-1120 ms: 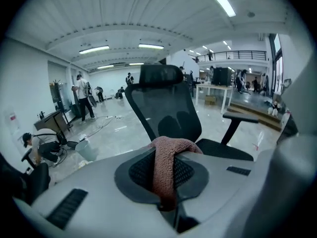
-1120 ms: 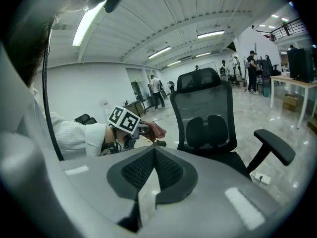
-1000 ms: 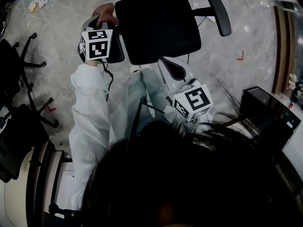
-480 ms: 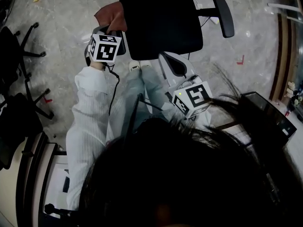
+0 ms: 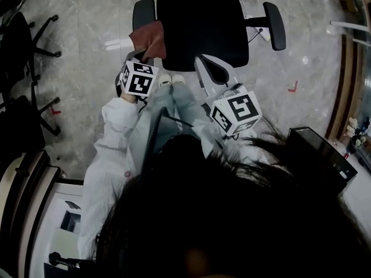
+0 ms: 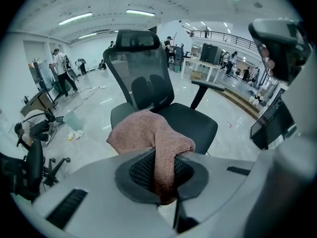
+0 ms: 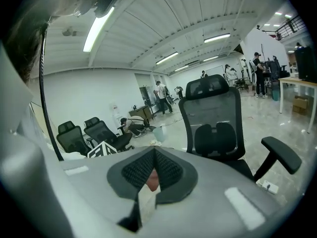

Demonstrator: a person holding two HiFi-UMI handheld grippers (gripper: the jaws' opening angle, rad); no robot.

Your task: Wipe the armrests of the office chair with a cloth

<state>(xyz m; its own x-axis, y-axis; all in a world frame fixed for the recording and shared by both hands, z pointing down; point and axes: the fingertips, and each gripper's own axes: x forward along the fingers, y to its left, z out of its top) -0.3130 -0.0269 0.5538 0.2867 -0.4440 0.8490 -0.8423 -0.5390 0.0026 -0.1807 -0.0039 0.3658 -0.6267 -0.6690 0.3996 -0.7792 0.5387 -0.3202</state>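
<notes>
The black office chair stands in front of me, its left armrest bare and its right armrest sticking out to the side. My left gripper is shut on a reddish-brown cloth, which hangs at the seat's front left corner, just below the left armrest. In the left gripper view the cloth bunches between the closed jaws of that gripper. My right gripper hovers before the seat's front edge, shut and holding nothing. The right gripper view looks over that gripper to the chair back and right armrest.
Other black chairs stand at the left on the grey floor. A dark box sits at the right. The person's legs and shoes are close to the seat front. People stand far off in the hall.
The left gripper has drawn back off the left armrest toward the person with the cloth, which leaves the armrest uncovered. The right gripper has risen slightly.
</notes>
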